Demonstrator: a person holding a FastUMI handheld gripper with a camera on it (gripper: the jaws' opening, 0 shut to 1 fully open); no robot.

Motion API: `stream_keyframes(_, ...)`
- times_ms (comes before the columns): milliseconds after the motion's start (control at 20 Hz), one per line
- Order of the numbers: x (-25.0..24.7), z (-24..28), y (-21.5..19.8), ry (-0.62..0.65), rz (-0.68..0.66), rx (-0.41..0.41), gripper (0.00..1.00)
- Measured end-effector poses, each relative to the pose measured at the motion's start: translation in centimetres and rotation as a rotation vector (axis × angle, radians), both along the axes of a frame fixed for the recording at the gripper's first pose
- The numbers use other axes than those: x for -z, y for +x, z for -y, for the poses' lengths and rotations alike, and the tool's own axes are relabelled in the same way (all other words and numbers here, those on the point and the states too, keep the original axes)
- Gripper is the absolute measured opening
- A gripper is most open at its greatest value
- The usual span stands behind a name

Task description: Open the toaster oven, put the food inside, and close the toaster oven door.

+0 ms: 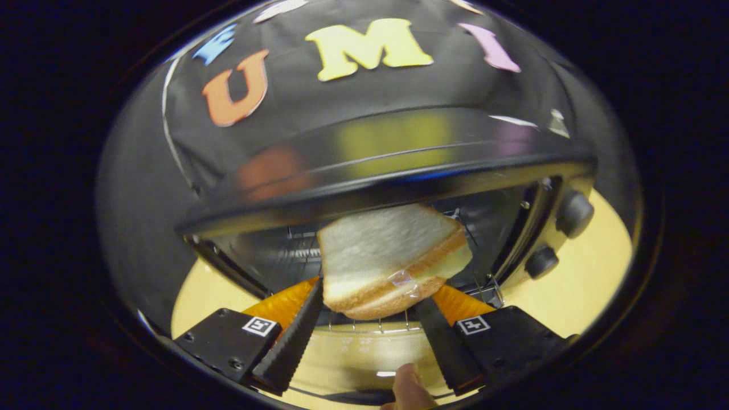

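The toaster oven (387,154) stands right in front of me with its door (353,356) folded down flat under my fingers. Its dark cavity and wire rack (370,326) lie just ahead. A sandwich of two white bread slices (387,256) hangs tilted at the mouth of the cavity, just above the rack's front edge. My gripper (370,295) is shut on the sandwich, one black ribbed finger (296,330) pressing on each side of its lower end.
Two black knobs (574,213) sit on the oven's right panel. The oven rests on a yellow tabletop (586,285). A person's fingertip (407,387) shows below, between my fingers, over the door's front edge.
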State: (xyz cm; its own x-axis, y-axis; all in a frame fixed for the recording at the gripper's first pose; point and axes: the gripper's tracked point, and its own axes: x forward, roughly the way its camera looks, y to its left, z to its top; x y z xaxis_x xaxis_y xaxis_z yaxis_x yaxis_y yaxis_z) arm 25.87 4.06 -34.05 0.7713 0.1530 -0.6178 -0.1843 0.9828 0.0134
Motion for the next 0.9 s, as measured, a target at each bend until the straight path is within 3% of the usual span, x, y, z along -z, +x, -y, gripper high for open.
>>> stream_keyframes(300,-0.1,0.2,-2.2,-0.154,-0.054,-0.027,1.00)
stream_keyframes(550,-0.2,1.2,-4.9,-0.212,-0.127,-0.053,1.00)
stream_keyframes(900,0.0,0.1,-11.2,-0.086,-0.182,-0.086,1.00)
